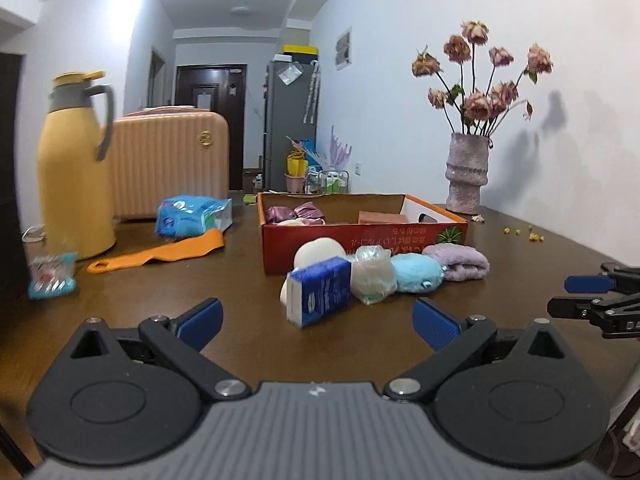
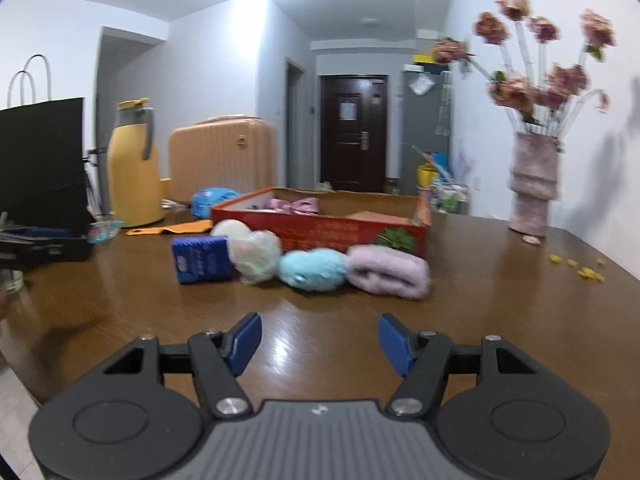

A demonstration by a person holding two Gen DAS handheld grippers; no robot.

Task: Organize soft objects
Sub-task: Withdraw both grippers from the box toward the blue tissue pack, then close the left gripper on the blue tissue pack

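Your right hand-held gripper [image 2: 320, 338] hovers wide and empty; the folded lilac towel [image 2: 387, 272] lies ahead, centre-right, long axis crosswise, before the red box [image 2: 320, 232]. Your left hand-held gripper [image 1: 316, 322] is spread too.

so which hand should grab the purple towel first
Right, most likely. The purple towel lies almost straight ahead of the right gripper, whose fingers are open and empty. From the left gripper it sits off to the right, and the blue tissue pack is what lies ahead.
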